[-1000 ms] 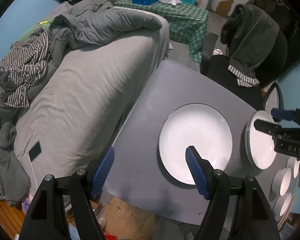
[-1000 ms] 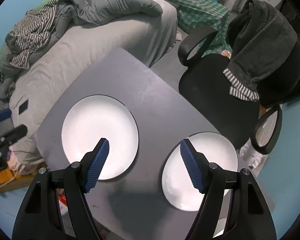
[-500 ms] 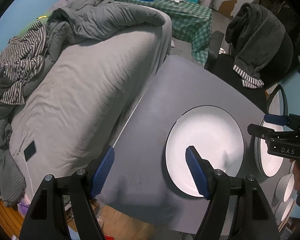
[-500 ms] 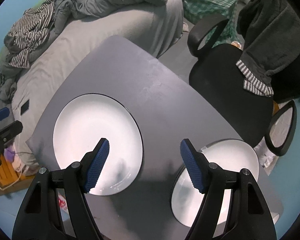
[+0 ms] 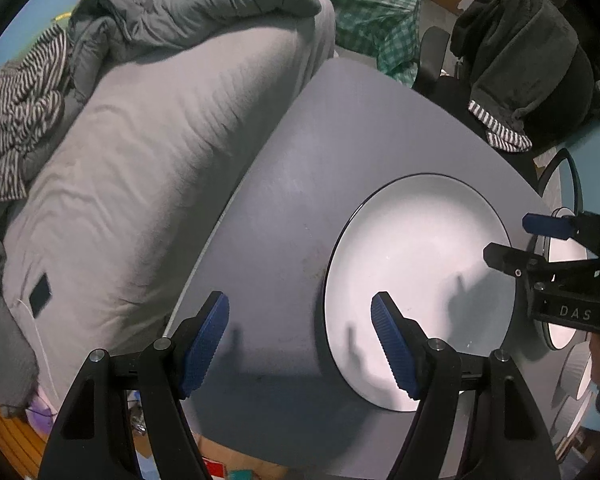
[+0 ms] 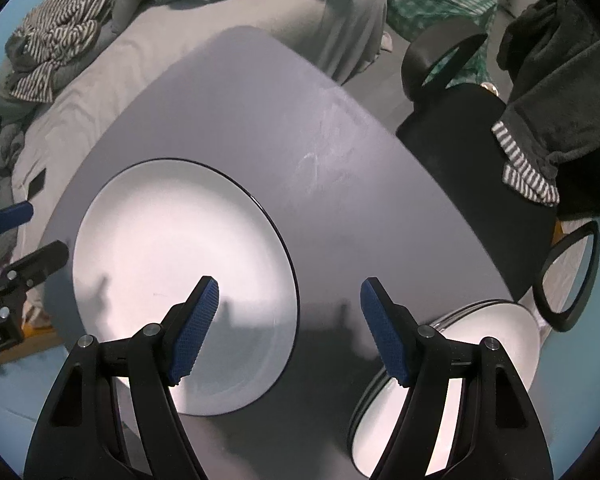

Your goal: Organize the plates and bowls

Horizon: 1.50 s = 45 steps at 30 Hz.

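One large white plate with a thin dark rim lay flat on the grey bench, alone on its own patch of surface. The left gripper hung above the plate's near-left edge with its jaws wide apart and nothing between them: its right blue pad sat over the plate's white face, its left pad over bare bench. The right gripper was likewise spread wide and empty; its left pad stood over the same plate, its right pad over the edge of a stack of white plates that rested near the bench's right corner. The gap of grey bench between the single plate and the stack lay between that gripper's jaws. Neither gripper touched any dish. The single plate looked clean and glossy, brightly lit, with faint finger shadows across it. In the left wrist view the stack showed mostly hidden behind the right gripper, and white bowls sat at the far right edge, only partly visible. Beside the bench stood a bed with a grey cover, a striped garment heaped on it, and a black office chair draped with a dark towel.
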Available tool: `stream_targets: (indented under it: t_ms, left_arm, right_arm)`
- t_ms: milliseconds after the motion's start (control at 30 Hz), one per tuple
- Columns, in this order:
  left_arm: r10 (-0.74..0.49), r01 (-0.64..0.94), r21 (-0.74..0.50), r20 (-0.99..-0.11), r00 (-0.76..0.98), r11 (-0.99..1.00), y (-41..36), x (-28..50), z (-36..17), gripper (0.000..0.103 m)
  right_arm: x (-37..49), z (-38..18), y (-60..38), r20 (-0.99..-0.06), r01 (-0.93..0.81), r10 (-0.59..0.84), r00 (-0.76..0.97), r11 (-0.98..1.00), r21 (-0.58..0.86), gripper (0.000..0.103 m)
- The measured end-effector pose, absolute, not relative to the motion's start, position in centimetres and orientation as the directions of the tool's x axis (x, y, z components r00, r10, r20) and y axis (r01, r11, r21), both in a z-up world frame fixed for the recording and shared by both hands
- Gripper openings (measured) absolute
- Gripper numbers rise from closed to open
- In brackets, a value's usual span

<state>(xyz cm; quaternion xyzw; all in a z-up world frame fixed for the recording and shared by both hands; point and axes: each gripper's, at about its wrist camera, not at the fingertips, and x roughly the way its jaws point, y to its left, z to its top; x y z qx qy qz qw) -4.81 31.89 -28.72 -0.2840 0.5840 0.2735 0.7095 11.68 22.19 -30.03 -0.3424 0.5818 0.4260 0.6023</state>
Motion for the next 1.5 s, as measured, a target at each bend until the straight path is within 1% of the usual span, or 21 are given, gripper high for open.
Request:
stream_targets:
  t_ms: [100,167,267,300,333,400,433,500,533,567,633,700,833,1033,1367,1500]
  left_arm:
    - [0.021,-0.725,-0.102,-0.987,0.159,0.681,32.1,-4.9,-29.8,0.073]
    - [0.000,-0.731,-0.116,-0.988,0.157,0.672,32.2,-4.9,-30.4,0.068]
    - [-0.023,-0.737,-0.135,-0.987,0.159,0.662,32.2,-4.9,-30.9,0.064]
    - [-0.025,-0.738,-0.136,-0.987,0.159,0.661,32.2,-4.9,-31.0,0.062]
    - [-0.033,-0.739,-0.141,-0.987,0.160,0.659,32.1,-4.8,-31.1,0.058]
    - [-0.049,-0.737,-0.154,-0.986,0.162,0.659,32.4,-4.8,-31.2,0.057]
    - [-0.058,-0.735,-0.163,-0.984,0.166,0.658,32.4,-4.8,-31.3,0.056]
    - [-0.064,-0.730,-0.165,-0.984,0.164,0.663,32.4,-4.7,-31.5,0.053]
    - [-0.067,-0.729,-0.164,-0.985,0.160,0.665,32.5,-4.6,-31.6,0.050]
    - [-0.072,-0.730,-0.163,-0.985,0.154,0.664,32.6,-4.6,-31.8,0.047]
    - [-0.089,-0.736,-0.170,-0.985,0.149,0.656,32.6,-4.7,-32.2,0.042]
    - [-0.132,-0.737,-0.205,-0.979,0.157,0.644,32.8,-4.8,-32.5,0.039]
    - [-0.163,-0.735,-0.240,-0.971,0.177,0.634,32.6,-4.5,-32.5,0.027]
    - [-0.169,-0.739,-0.263,-0.965,0.201,0.620,32.3,-4.3,-32.3,0.017]
    - [-0.176,-0.731,-0.264,-0.965,0.197,0.630,32.4,-4.0,-32.3,0.016]
    - [-0.186,-0.732,-0.278,-0.961,0.207,0.621,32.5,-3.8,-32.3,0.016]
  right_arm:
    - [11.5,-30.6,22.3,-0.991,-0.902,0.116,-0.070,0.416,0.113,0.073]
    - [11.4,-31.0,22.3,-0.990,-0.899,0.114,-0.079,0.421,0.120,0.073]
    - [11.2,-31.3,22.3,-0.989,-0.894,0.112,-0.095,0.428,0.134,0.072]
    - [11.2,-31.4,22.3,-0.989,-0.891,0.110,-0.102,0.431,0.140,0.068]
    - [11.2,-31.5,22.3,-0.988,-0.889,0.108,-0.108,0.433,0.145,0.062]
    - [11.1,-31.7,22.2,-0.988,-0.885,0.101,-0.115,0.441,0.148,0.057]
    - [11.2,-31.8,22.2,-0.988,-0.883,0.099,-0.116,0.446,0.148,0.052]
    - [11.2,-32.0,22.1,-0.987,-0.876,0.096,-0.127,0.457,0.157,0.045]
    - [11.3,-32.1,22.1,-0.987,-0.872,0.092,-0.130,0.463,0.158,0.041]
    - [11.3,-32.3,22.0,-0.987,-0.869,0.086,-0.136,0.468,0.161,0.039]
    - [11.3,-32.5,22.0,-0.985,-0.862,0.081,-0.153,0.477,0.173,0.032]
    - [11.3,-32.8,21.9,-0.984,-0.857,0.072,-0.164,0.483,0.178,0.028]
    - [11.4,-32.8,22.0,-0.982,-0.850,0.078,-0.173,0.491,0.189,0.028]
    - [11.9,-33.1,21.9,-0.977,-0.839,0.070,-0.203,0.502,0.210,0.026]
    - [12.3,-33.0,21.5,-0.968,-0.824,0.092,-0.235,0.509,0.249,0.023]
    - [12.5,-33.1,21.5,-0.965,-0.810,0.072,-0.253,0.529,0.252,0.022]
